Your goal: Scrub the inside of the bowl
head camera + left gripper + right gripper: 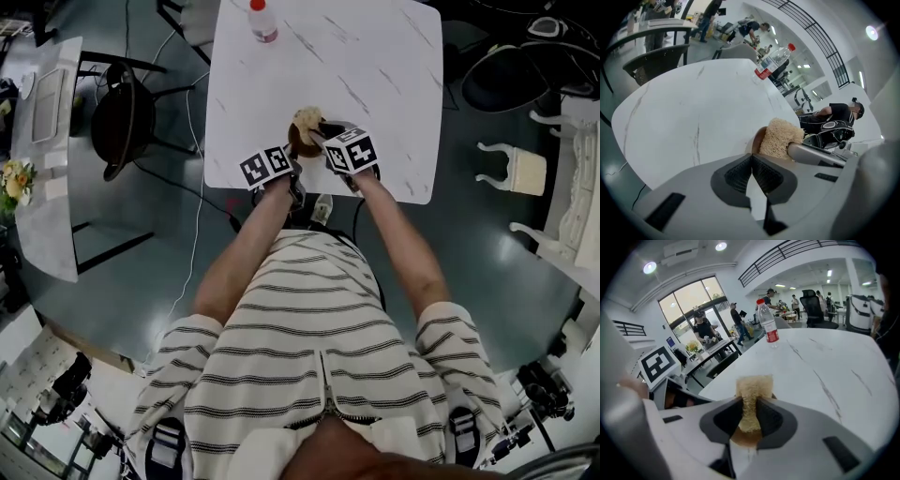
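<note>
A small brown bowl [302, 142] sits near the front edge of the white marble table [375, 84]. A tan fibrous scrubbing pad [307, 118] [751, 392] stands in the bowl, pinched between the jaws of my right gripper [320, 133] [750, 403], which is shut on it. The bowl's brown inside [744, 439] shows below those jaws. My left gripper [293, 161] [751, 159] is shut at the bowl's near left rim [758, 139], and the rim runs in between its tips. From the left gripper view the pad [778, 138] rises out of the bowl with the right gripper's finger against it.
A clear water bottle [263, 21] [772, 61] [767, 324] with a red cap stands at the table's far side. A black chair [122, 122] and a second table [47, 169] are to the left, white chairs [511, 169] to the right. People stand in the background.
</note>
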The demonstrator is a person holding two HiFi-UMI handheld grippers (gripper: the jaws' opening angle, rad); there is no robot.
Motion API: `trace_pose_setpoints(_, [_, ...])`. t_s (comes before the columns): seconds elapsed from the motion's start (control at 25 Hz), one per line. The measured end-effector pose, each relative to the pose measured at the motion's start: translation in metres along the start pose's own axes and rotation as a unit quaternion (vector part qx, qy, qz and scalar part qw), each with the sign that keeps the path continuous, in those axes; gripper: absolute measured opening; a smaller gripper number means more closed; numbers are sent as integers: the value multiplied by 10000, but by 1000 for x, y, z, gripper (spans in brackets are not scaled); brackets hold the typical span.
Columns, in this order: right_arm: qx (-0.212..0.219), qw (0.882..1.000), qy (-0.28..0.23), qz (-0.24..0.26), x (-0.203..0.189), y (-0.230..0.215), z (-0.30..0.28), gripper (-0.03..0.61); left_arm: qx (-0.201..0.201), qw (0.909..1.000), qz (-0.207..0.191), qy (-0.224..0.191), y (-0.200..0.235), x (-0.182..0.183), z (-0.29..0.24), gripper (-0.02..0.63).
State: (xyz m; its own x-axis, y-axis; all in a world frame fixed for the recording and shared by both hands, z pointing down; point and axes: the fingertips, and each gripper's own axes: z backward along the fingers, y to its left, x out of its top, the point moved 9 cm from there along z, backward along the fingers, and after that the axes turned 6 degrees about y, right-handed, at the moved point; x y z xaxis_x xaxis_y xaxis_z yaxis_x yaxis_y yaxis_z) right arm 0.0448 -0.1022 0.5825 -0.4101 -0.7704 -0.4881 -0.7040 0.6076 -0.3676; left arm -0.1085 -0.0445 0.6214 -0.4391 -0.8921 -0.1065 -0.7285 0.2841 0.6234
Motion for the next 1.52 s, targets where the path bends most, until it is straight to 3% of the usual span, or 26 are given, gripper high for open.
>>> trace_pose_setpoints(0.36, [326, 9994, -42, 97, -5, 19, -9, 97, 19, 10000, -10, 7, 3, -3, 0, 8])
trace_pose_setpoints(0.6, [488, 9966, 406, 533, -15, 29, 1, 95, 23, 10000, 25, -16, 6, -4, 4, 6])
trace_pose_setpoints(0.8, [311, 9976, 547, 285, -27, 28, 15, 95, 28, 10000, 90, -18, 9, -5, 7, 6])
trace_pose_setpoints(1.08, [-287, 9995, -62, -68, -21, 16, 24, 97, -29, 10000, 73, -2, 9, -3, 7, 8])
trace_pose_setpoints(1.52, [-258, 9935, -784, -778, -28, 25, 31, 97, -164, 9996, 209, -41, 10, -4, 9, 9])
